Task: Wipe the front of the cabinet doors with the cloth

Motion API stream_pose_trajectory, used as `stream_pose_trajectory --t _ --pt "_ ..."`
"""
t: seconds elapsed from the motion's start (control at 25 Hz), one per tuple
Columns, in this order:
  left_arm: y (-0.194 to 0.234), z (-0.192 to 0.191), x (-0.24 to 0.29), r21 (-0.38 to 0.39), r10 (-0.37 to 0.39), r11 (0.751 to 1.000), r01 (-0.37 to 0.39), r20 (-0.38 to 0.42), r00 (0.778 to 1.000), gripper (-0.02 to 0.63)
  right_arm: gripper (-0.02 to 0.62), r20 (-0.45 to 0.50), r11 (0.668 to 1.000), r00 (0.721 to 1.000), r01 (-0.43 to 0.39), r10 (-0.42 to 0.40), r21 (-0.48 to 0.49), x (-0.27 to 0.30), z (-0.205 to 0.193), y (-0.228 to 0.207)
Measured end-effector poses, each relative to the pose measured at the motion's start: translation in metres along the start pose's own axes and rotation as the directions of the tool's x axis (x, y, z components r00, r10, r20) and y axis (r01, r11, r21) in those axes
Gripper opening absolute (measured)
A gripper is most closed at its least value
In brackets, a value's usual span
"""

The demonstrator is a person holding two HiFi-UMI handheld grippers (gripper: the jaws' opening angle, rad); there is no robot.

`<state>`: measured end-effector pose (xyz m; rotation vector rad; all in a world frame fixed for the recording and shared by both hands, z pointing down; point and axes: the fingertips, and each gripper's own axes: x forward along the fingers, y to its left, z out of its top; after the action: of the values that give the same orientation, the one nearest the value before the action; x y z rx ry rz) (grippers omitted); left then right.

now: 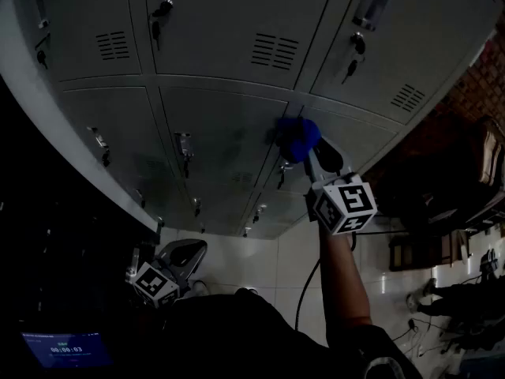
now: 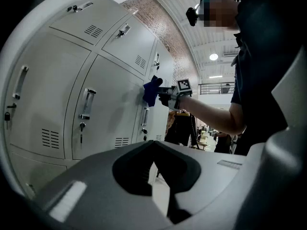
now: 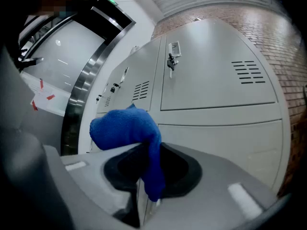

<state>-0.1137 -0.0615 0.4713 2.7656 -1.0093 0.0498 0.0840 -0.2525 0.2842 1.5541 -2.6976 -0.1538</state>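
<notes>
Room fixtures, background
Red brick wall (image 1: 480, 93), glossy white tiled floor (image 1: 252, 263), small blue-lit screen (image 1: 67, 348) and round ceiling lamp (image 2: 213, 57) are recorded.

Pale tiled floor (image 1: 237, 263) bore the grey locker cabinet (image 1: 229, 133); dark furniture (image 1: 418, 251) stood on it at right.

The cloth (image 3: 125, 128) is soft and fuzzy, the cabinet doors (image 3: 216, 80) smooth matt metal.
</notes>
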Motion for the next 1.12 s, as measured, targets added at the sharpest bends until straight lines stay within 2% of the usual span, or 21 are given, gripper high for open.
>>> stream_pose_trajectory --t 0.2,0.44,0.64,1.12 --pt "0.007 -0.001 0.004 -0.008 0.003 1.0 -0.003 -0.005 1.0 0.0 0.069 -0.013 0.999 0.999 0.043 -0.043 0.005 0.014 0.008 -0.022" --pt "0.01 -0.002 0.014 -0.014 -0.008 1.0 0.007 -0.016 1.0 0.0 0.069 0.004 0.999 0.999 0.035 -0.035 0.014 0.02 0.01 -0.026" --pt "0.014 -0.007 0.024 0.034 -0.031 0.999 0.031 -0.006 1.0 0.0 0.069 0.009 0.999 0.999 0.042 -0.042 0.024 0.014 0.009 -0.036" --pt "0.0 -0.005 0.056 0.014 -0.081 0.997 0.082 -0.027 0.996 0.0 0.069 -0.007 0.986 0.986 0.166 -0.166 0.028 -0.032 0.002 -0.105"
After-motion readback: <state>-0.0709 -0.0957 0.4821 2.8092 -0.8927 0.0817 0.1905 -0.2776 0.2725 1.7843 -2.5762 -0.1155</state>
